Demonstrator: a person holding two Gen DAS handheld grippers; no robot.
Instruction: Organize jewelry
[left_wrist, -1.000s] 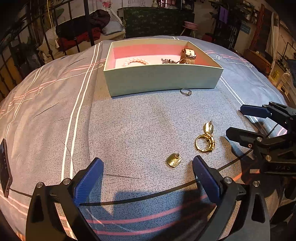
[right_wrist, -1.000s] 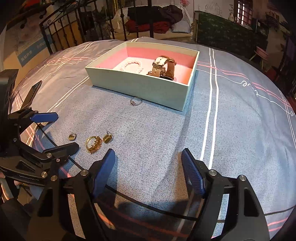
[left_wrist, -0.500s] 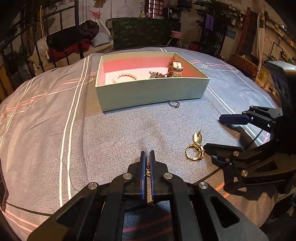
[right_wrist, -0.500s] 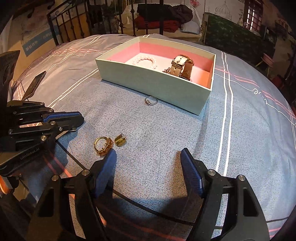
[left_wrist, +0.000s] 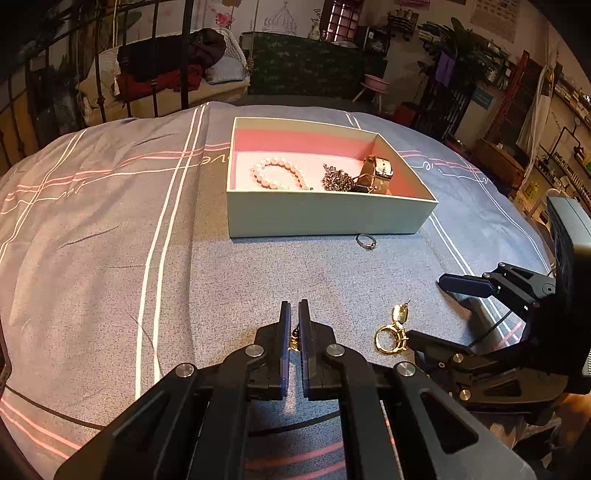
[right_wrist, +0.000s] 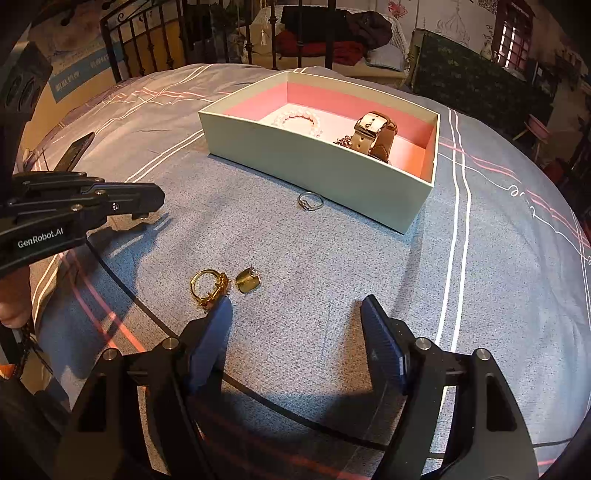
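Observation:
My left gripper (left_wrist: 294, 314) is shut on a small gold earring (left_wrist: 294, 341) and holds it above the grey bedspread. A gold ring (left_wrist: 389, 338) and a second gold earring (left_wrist: 400, 314) lie to its right; they also show in the right wrist view, ring (right_wrist: 208, 287) and earring (right_wrist: 248, 280). My right gripper (right_wrist: 295, 325) is open and empty just behind them. A thin silver ring (left_wrist: 366, 242) (right_wrist: 310, 201) lies before the pale green box (left_wrist: 325, 218) (right_wrist: 317, 166), which holds a pearl bracelet (left_wrist: 279, 173), a dark chain (left_wrist: 336, 179) and a watch (right_wrist: 373, 134).
The grey bedspread (left_wrist: 110, 258) has white and pink stripes. A metal bed rail (right_wrist: 155, 40) and piled clothes (left_wrist: 166, 70) stand behind the bed. The left gripper (right_wrist: 147, 197) shows at the left of the right wrist view.
My left gripper closed on the small gold earring and lifted it off the bedspread. Both grippers moved closer to the box.

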